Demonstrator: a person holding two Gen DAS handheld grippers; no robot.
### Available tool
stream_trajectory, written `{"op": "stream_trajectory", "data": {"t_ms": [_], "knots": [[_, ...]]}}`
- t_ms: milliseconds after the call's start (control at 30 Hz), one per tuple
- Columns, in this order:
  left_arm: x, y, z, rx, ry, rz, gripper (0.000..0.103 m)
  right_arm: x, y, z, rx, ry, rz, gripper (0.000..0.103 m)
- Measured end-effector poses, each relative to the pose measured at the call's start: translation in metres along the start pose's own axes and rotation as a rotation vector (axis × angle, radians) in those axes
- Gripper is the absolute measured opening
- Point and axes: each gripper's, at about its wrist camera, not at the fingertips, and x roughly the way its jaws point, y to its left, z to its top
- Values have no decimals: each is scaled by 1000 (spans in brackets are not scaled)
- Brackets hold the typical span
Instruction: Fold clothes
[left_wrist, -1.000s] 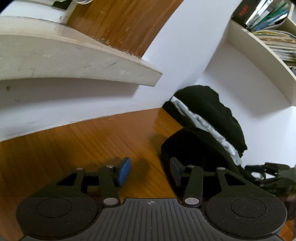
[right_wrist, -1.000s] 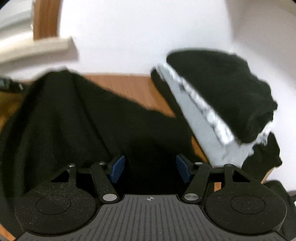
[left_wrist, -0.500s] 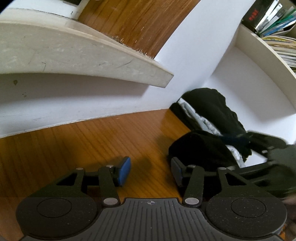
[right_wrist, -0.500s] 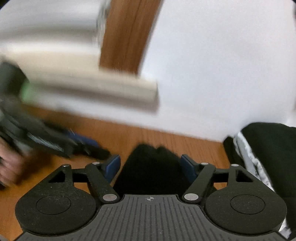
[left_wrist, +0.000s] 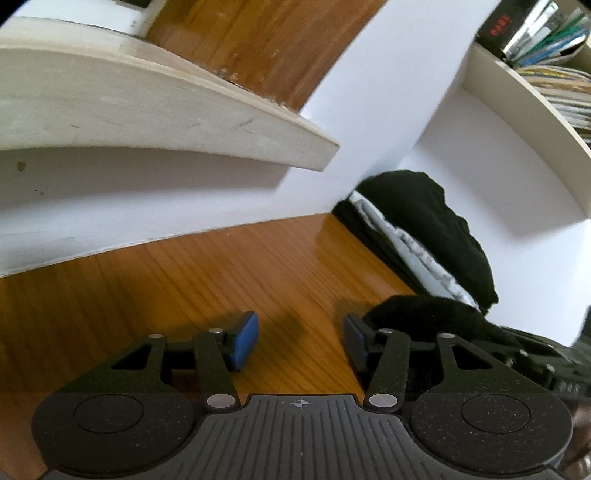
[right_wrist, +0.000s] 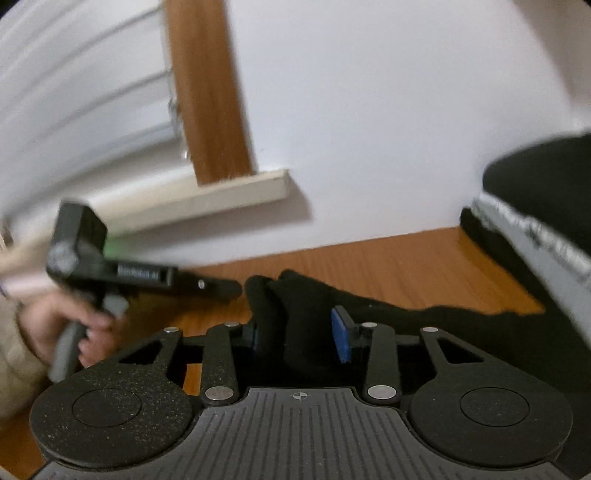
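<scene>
A black garment (right_wrist: 461, 325) lies crumpled on the wooden table (left_wrist: 184, 288). One bunched fold of it stands up between the jaws of my right gripper (right_wrist: 299, 336). Those jaws are closing: cloth covers the left pad, and the right pad (right_wrist: 340, 341) still shows its blue face. In the left wrist view the same garment (left_wrist: 424, 314) lies just right of my left gripper (left_wrist: 299, 341), which is open over bare wood with nothing between its pads. A stack of folded clothes (left_wrist: 424, 229), black on grey, rests against the wall behind.
A white shelf ledge (left_wrist: 184, 122) juts out over the table's far left. Books (left_wrist: 546, 48) fill a higher shelf at top right. A hand (right_wrist: 74, 332) holds the left gripper's handle at the left of the right wrist view.
The right wrist view has swung left, away from the folded stack, and its jaws have narrowed around the black fold. The left gripper has stayed in place and stays open.
</scene>
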Motion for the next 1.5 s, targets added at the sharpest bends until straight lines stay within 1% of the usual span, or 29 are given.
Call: {"op": "stream_trajectory", "data": {"t_ms": [33, 100, 133, 200, 333, 433, 567, 600, 667, 767, 867, 900, 933, 1000, 1033, 1067, 1167, 1233, 1300, 1367, 1433, 1467, 1500], "knots": [[0, -1, 0, 6, 2, 2, 55, -1, -3, -1, 17, -9, 3, 36], [1, -2, 0, 10, 3, 5, 55, -4, -6, -6, 31, -43, 37, 26], [1, -2, 0, 11, 3, 6, 55, -6, -8, -8, 36, -59, 56, 25], [1, -3, 0, 13, 4, 7, 55, -11, -13, -11, 48, -98, 106, 19], [3, -4, -1, 25, 16, -7, 55, -14, -17, -13, 42, -104, 168, 17], [3, -4, -1, 32, 22, -13, 55, -8, -5, -13, -29, -61, 228, 16], [1, -4, -2, 39, 26, -14, 55, 3, 20, -12, -166, 20, 340, 17], [-2, -3, -2, 48, 31, -15, 55, 5, 25, -13, -193, 33, 356, 17], [-7, -2, -3, 65, 39, -18, 55, 7, 35, -13, -247, 51, 369, 20], [-18, 3, -4, 95, 50, -13, 55, 2, 47, -15, -352, 77, 354, 30], [-28, 5, -7, 131, 72, -30, 55, -8, 59, -19, -439, 113, 323, 40], [-30, 5, -8, 147, 83, -40, 55, -11, 62, -19, -455, 123, 312, 45], [-31, 2, -9, 163, 91, -45, 55, -15, 63, -19, -457, 129, 303, 47], [-31, -3, -11, 193, 100, -40, 55, -27, 60, -17, -432, 111, 278, 53], [-31, -6, -12, 203, 102, -35, 55, -34, 56, -16, -411, 88, 264, 55], [-29, -9, -12, 212, 101, -29, 55, -41, 51, -15, -384, 58, 244, 59], [-25, -17, -15, 227, 96, -5, 55, -54, 33, -14, -315, -21, 119, 72], [-24, -20, -16, 230, 93, -6, 55, -54, 23, -15, -308, -35, -8, 74], [-23, -23, -17, 235, 91, -15, 55, -45, 9, -16, -298, -8, -142, 74], [-24, -23, -19, 244, 94, -28, 55, -33, -7, -15, -259, 23, -253, 74], [-25, -25, -21, 275, 126, -47, 55, -22, -20, -13, -225, 49, -325, 74], [-27, -26, -22, 301, 143, -70, 55, -18, -25, -12, -207, 57, -348, 74], [-29, -27, -23, 313, 148, -74, 55, -13, -30, -12, -190, 70, -355, 78]]}}
